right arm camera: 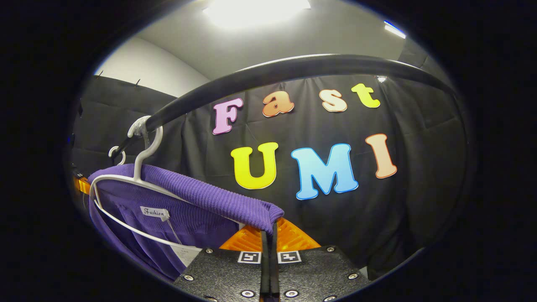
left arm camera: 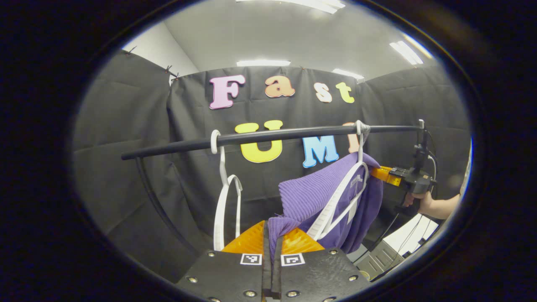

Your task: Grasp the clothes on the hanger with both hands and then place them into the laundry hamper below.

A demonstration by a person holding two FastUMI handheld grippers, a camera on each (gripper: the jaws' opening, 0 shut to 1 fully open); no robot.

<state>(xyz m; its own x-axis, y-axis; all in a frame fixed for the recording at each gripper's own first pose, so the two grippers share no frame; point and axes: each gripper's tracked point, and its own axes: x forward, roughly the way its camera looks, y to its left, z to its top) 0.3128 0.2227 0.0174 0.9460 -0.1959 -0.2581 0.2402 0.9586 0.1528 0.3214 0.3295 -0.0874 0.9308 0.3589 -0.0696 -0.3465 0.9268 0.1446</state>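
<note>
Both hand-held grippers, left (left arm camera: 272, 243) and right (right arm camera: 268, 239), are clenched on the purple ribbed knit garment (left arm camera: 310, 197), draped over a white plastic hanger (left arm camera: 335, 205) on the black rail (left arm camera: 268, 136). Pulling unevenly could snag the knit on the hanger's shoulder, or drag the hanger off the rail.

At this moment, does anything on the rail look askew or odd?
Yes. The purple garment is pulled half off its white hanger, stretched between both grippers, so the hanger hangs tilted on the black rail. A second white hanger hangs bare.
</note>
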